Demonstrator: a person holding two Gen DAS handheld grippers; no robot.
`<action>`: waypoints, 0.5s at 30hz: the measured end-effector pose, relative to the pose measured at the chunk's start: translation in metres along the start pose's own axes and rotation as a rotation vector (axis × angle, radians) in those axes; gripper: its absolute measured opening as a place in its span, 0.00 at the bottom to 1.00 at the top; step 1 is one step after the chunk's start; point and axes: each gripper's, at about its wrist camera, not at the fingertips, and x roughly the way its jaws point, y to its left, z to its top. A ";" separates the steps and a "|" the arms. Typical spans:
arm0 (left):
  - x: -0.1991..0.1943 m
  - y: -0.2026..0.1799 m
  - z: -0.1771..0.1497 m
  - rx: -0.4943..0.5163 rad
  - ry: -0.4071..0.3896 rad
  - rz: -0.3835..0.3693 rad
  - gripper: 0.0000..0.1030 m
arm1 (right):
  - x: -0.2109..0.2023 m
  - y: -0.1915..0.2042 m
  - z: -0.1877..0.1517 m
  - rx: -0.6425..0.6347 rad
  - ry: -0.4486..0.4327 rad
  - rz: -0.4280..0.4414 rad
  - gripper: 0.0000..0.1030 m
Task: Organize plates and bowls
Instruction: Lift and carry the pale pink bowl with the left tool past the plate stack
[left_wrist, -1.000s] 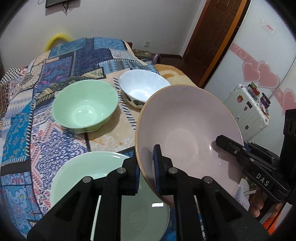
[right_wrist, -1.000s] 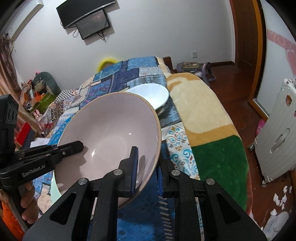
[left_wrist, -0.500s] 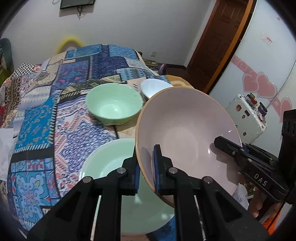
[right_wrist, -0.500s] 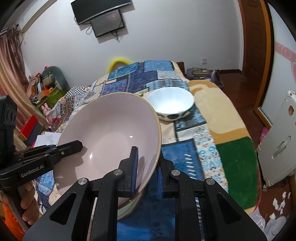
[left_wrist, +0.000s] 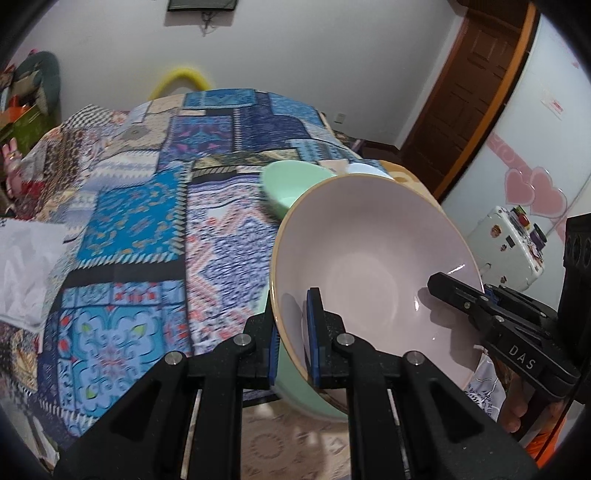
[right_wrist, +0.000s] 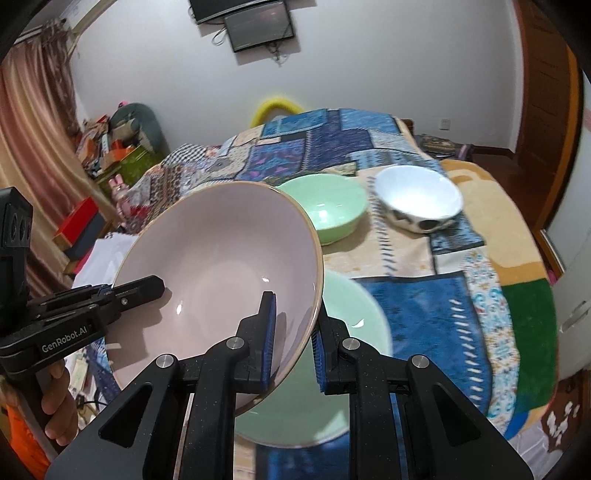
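1. The left tool (left_wrist: 291, 343) is clamped on the near rim of a large pink bowl (left_wrist: 373, 273), one blue pad inside the bowl and one outside.
2. The right tool (right_wrist: 291, 339) grips the same pink bowl (right_wrist: 221, 266) on the opposite side of its rim, again with a pad on each face of the wall.
3. Held between the two tools, the bowl is tilted and off the bed, its opening facing up and toward both cameras.
4. Directly under the bowl, just past the right tool's fingers, a pale green plate (right_wrist: 354, 314) lies on the bed.
5. Beyond the pink bowl sits a green bowl (right_wrist: 325, 210), upright and partly hidden by the pink rim.
6. To the right of the green bowl, close beside it, stands a white bowl (right_wrist: 417, 199) with dark spots on its outside.
7. All of this rests on a bed covered with a patchwork quilt (left_wrist: 140, 221).
8. A hand (right_wrist: 59, 402) holds the left tool's handle at the lower left of the right wrist view.
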 end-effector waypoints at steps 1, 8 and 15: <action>-0.002 0.004 -0.001 -0.005 0.000 0.003 0.12 | 0.003 0.005 -0.001 -0.005 0.004 0.007 0.16; -0.015 0.044 -0.015 -0.050 0.001 0.049 0.12 | 0.021 0.037 -0.003 -0.041 0.031 0.053 0.16; -0.026 0.077 -0.027 -0.095 0.003 0.087 0.12 | 0.037 0.061 -0.005 -0.077 0.062 0.089 0.16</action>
